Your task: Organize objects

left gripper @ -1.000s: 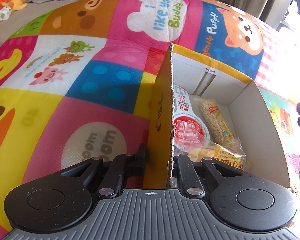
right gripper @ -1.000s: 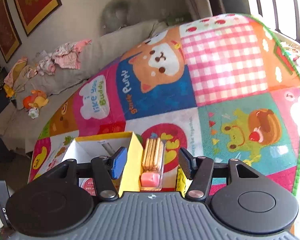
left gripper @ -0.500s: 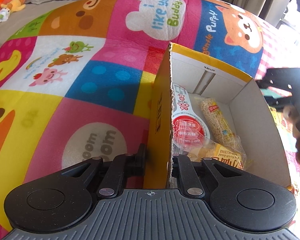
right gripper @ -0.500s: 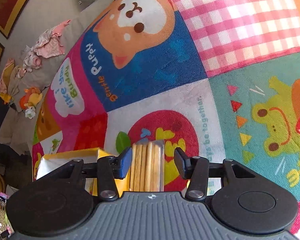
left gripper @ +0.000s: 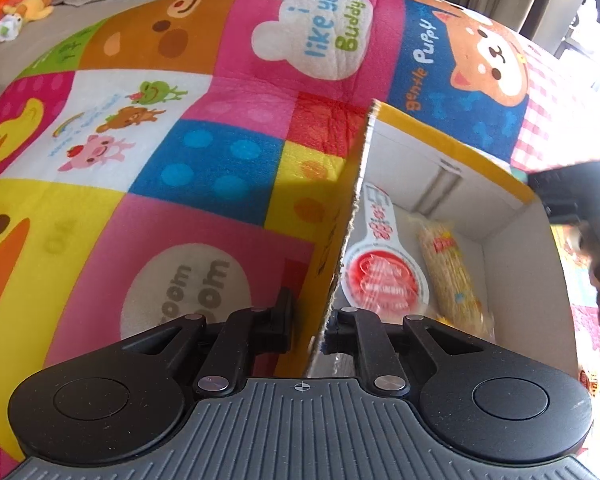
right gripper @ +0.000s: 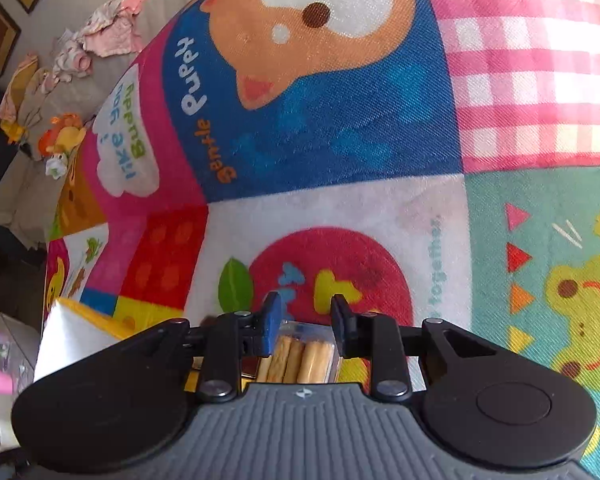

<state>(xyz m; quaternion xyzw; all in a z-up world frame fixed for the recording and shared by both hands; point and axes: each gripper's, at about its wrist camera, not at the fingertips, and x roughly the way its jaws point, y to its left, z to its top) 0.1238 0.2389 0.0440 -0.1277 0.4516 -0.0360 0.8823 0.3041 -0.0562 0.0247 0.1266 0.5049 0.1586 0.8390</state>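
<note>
My left gripper (left gripper: 309,326) is shut on the near wall of a yellow cardboard box (left gripper: 336,240), which stands tilted on the play mat. Inside the box lie a white and red round-lidded packet (left gripper: 380,276) and a long pack of yellow sticks (left gripper: 454,276). My right gripper (right gripper: 306,320) straddles a clear pack of biscuit sticks (right gripper: 300,356), its fingers close to both sides of it. The box corner (right gripper: 80,328) shows at the left of the right wrist view. The right gripper's dark body (left gripper: 580,200) shows blurred at the box's far right edge.
A colourful cartoon play mat (left gripper: 180,152) covers the floor. A grey cushion with soft toys (left gripper: 16,4) and crumpled pink clothes (right gripper: 108,32) lies beyond the mat. Framed pictures hang on the wall.
My right gripper closed in on the biscuit pack and moved down over the mat beside the box. The box tilted in my left gripper and its contents look blurred.
</note>
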